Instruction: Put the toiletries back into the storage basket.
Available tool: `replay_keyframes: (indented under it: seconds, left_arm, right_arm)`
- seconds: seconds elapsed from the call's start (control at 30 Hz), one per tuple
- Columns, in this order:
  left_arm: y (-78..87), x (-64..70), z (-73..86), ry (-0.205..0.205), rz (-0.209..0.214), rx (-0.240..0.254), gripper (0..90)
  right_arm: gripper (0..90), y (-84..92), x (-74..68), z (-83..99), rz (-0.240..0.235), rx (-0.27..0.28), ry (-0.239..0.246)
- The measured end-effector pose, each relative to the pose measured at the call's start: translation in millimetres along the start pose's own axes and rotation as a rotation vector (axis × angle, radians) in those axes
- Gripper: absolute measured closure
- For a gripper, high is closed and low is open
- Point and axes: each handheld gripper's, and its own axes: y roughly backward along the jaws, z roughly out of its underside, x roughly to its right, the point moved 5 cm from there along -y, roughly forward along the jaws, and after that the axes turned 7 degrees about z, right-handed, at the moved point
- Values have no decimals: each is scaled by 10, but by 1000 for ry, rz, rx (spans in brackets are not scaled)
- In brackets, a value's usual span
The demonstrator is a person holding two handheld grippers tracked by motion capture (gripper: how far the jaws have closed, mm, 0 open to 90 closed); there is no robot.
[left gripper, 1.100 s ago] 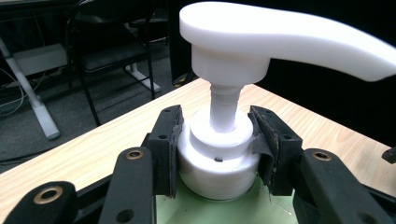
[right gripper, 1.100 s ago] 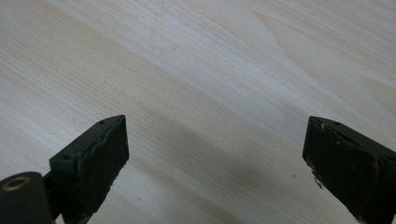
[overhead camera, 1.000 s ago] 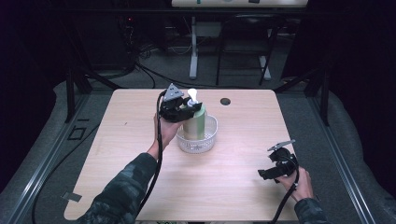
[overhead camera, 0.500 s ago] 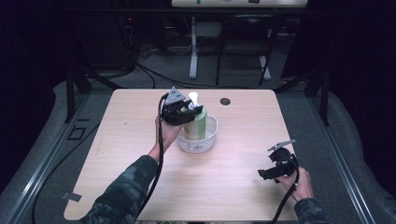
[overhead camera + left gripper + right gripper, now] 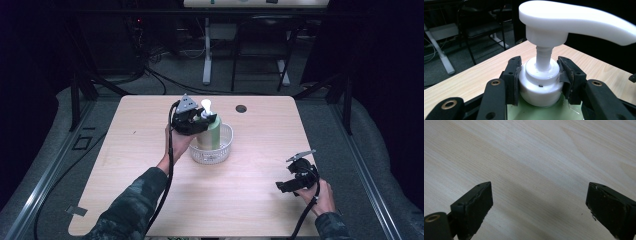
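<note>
Left gripper (image 5: pixel 539 75) clamps round white collar of green pump bottle (image 5: pixel 209 134) in ribbed clear basket (image 5: pixel 222 150); right gripper (image 5: pixel 539 207) gapes wide, empty, over pale woodgrain table (image 5: pixel 529 152).

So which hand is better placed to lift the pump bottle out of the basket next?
Left. The left gripper is already clamped on the pump bottle at its white collar, in the basket. The right gripper sits open, low over the table, well away.
</note>
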Motion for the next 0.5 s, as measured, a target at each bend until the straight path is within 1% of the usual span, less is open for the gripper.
replay_keyframes:
  seconds: [0.1, 0.13, 0.2, 0.23, 0.27, 0.3, 0.33, 0.37, 0.4, 0.5]
  left_arm:
    - [-4, 0, -3, 0, -2, -1, 541]
    - [3, -13, -4, 9, -3, -5, 494]
    - [24, -36, -2, 16, -6, -7, 446]
    - [24, -36, -2, 16, -6, -7, 404]
    - [34, -45, -2, 23, -6, -7, 404]
    - [53, -55, -2, 21, -9, -15, 365]
    - [68, -61, -6, 24, -10, -13, 301]
    - [85, -67, -10, 32, -10, -14, 301]
    - [114, -73, -19, 41, -9, -24, 237]
    - [143, -72, -29, 39, -5, -37, 165]
  right_arm:
    - [67, 0, -2, 1, -4, 0, -4]
    - [67, -1, 0, 1, -3, 0, -2]
    - [67, -2, 3, 2, -1, 0, -1]
    - [67, -2, 3, 2, -1, 0, -1]
    - [67, -2, -3, 1, -7, 1, -5]
    - [67, -4, 2, 2, -3, 1, -2]
    - [67, -5, 0, 1, -3, 0, -3]
    - [67, -5, 0, 1, -3, 0, -3]
    - [67, -6, -1, 1, -3, -2, -1]
    - [67, -7, 0, 1, -1, -3, 1]
